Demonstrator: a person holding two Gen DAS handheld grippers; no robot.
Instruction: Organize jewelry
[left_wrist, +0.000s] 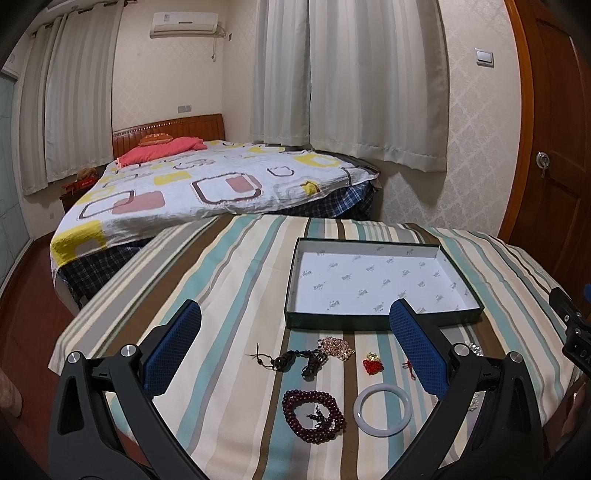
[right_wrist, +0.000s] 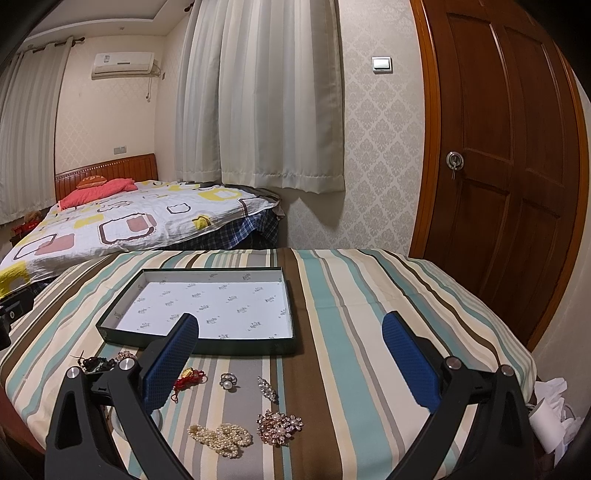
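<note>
An empty shallow green box (left_wrist: 369, 244) (right_wrist: 210, 272) with a white printed lining lies on the striped tablecloth. In front of it in the left wrist view are a dark red bead bracelet (left_wrist: 314, 415), a white bangle (left_wrist: 383, 410), a dark cord bracelet (left_wrist: 295, 360), a rose-gold chain (left_wrist: 335, 346) and a red charm (left_wrist: 372, 363). The right wrist view shows a pearl necklace (right_wrist: 221, 437), a flower brooch (right_wrist: 279, 428), a crystal brooch (right_wrist: 267, 387), a pearl ring (right_wrist: 227, 382) and the red charm (right_wrist: 188, 376). My left gripper (left_wrist: 295, 310) and right gripper (right_wrist: 291, 319) hover open above the jewelry, holding nothing.
The striped tablecloth (right_wrist: 369, 314) drops off at its rounded edges. A bed (left_wrist: 207, 184) stands behind the table at the left, and a wooden door (right_wrist: 509, 166) is at the right. Crumpled white paper (right_wrist: 550, 406) lies past the table's right edge.
</note>
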